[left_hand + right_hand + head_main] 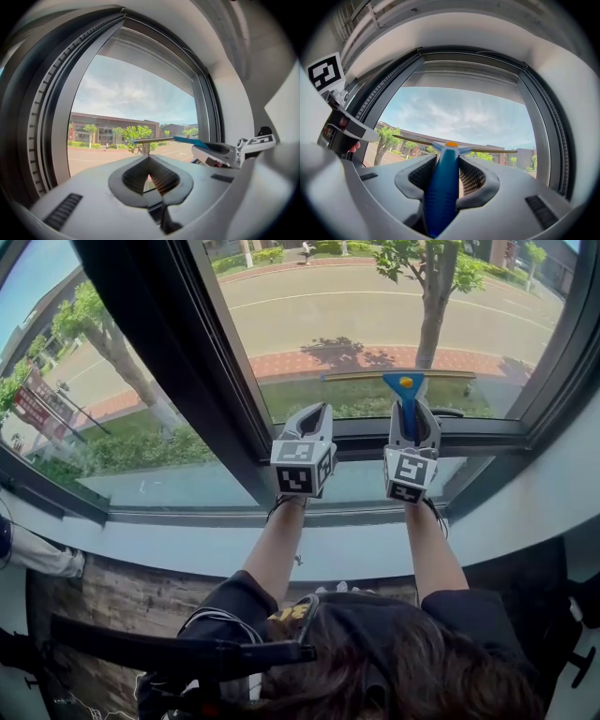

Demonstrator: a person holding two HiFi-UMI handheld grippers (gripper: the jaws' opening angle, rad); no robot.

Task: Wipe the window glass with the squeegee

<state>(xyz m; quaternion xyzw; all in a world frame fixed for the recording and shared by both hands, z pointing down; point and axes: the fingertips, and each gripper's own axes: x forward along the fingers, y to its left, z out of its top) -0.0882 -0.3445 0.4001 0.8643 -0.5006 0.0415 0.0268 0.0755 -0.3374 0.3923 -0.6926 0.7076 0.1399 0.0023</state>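
Note:
The squeegee (pixel 405 382) has a blue handle, an orange knob and a long thin blade that lies level against the lower part of the right window pane (pixel 375 306). My right gripper (pixel 411 411) is shut on the blue handle (pixel 443 187), and the blade (pixel 487 151) stretches across in front of the glass. Just to its left, my left gripper (pixel 317 411) points at the bottom frame with its jaws shut and nothing in them. The left gripper view has the left gripper (pixel 149 159) and the squeegee (pixel 187 140) off to its right.
A thick dark mullion (pixel 178 352) separates the right pane from the left pane (pixel 94 381). The dark bottom frame (pixel 487 432) and a white sill (pixel 187 545) run below the grippers. A white wall (pixel 562 493) closes in on the right.

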